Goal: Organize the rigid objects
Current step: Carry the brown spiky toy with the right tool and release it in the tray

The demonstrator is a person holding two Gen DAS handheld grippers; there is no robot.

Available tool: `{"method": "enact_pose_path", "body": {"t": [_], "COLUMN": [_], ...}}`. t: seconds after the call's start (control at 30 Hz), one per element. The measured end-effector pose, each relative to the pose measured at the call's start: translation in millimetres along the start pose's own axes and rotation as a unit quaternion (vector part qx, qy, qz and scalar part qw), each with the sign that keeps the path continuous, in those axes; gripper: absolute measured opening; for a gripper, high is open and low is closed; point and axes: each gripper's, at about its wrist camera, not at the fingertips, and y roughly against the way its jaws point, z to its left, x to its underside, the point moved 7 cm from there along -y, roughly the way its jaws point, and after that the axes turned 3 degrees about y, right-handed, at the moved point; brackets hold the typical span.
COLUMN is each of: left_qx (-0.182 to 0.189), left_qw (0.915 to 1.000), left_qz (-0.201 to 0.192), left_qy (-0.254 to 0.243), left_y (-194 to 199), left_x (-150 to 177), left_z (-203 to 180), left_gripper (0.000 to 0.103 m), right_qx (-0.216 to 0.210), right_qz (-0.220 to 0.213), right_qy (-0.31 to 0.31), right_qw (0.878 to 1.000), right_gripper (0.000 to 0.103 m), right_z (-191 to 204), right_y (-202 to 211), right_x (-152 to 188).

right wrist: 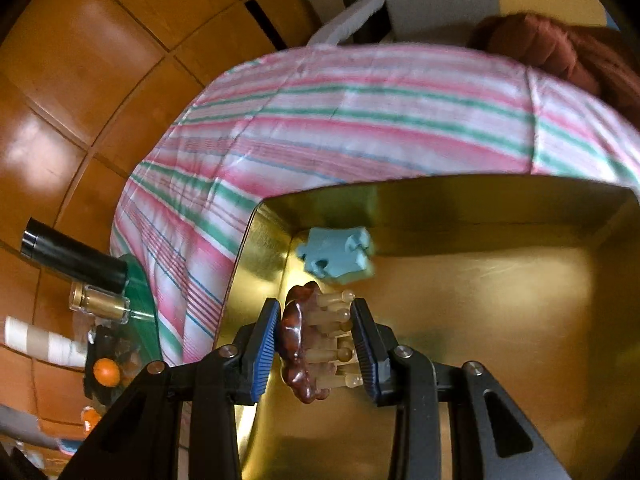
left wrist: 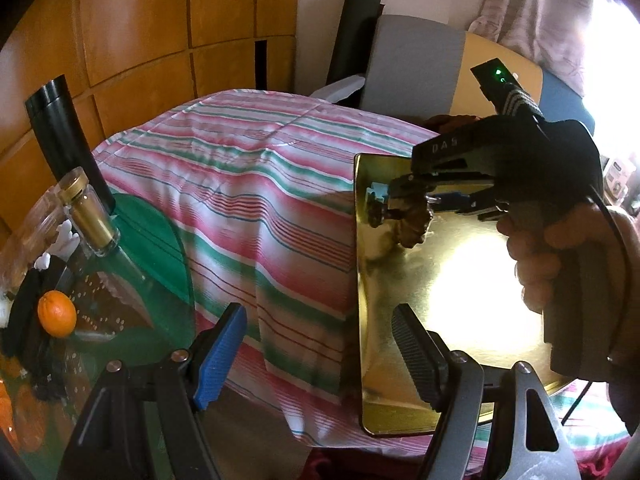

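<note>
A gold metal tray (left wrist: pixel 400 320) lies on the striped cloth; it also shows in the right wrist view (right wrist: pixel 500 300). A light blue puzzle piece (right wrist: pixel 338 256) lies in the tray's far left corner. My right gripper (right wrist: pixel 316 344) is shut on a brown tortoiseshell hair claw clip (right wrist: pixel 298 348) and holds it over the tray near that corner; the gripper also shows in the left wrist view (left wrist: pixel 400 204). My left gripper (left wrist: pixel 320 356) is open and empty, above the tray's left edge.
A green glass side table (left wrist: pixel 152 272) at the left holds a small glass bottle with a gold cap (left wrist: pixel 88 212), a black cylinder (left wrist: pixel 64 140), an orange (left wrist: pixel 57 314) and clutter. A wooden panel wall (left wrist: pixel 160 32) stands behind. A grey chair (left wrist: pixel 412 64) is at the back.
</note>
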Motion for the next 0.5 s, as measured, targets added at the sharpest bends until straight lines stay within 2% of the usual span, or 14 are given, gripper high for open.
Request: {"method": "enact_pose_path", "body": {"t": [0.1,0.2,0.27,0.33,0.5], "left_qx": [-0.001,-0.002,-0.003,-0.006,-0.007], "left_qw": [1.0,1.0,1.0,0.9999,0.9999], "left_qz": [0.001,-0.001,-0.002,-0.002,-0.004], "left_qy": [0.003,0.006,0.007,0.009,0.013], "left_y": [-1.6,-1.1,-1.4,-1.6,1.4], "left_x": [-0.2,-0.5,-1.0,-1.1,-0.9], "left_z": [2.9,4.2,4.4,5.0,5.1], "left_gripper": [0.076,0.076,0.076,0.076,0.077], "right_qx": [-0.008,-0.008,-0.008,-0.006,-0.003], "right_qz": [-0.001,-0.009,-0.017,-0.023,-0.023], "right_qy": [-0.004,-0.002,0.001,0.008,0.024], "right_qw": [1.0,1.0,1.0,1.0,0.999], "right_gripper": [0.042,0.055,0.07,0.075,0.076], "right_z": [1.2,-0.2,-1.3,-0.8,1.4], "right_y": [1.1,9.1,15.9,22.0,30.2], "right_x": [1.0,3.6,5.2,7.5,16.4]}}
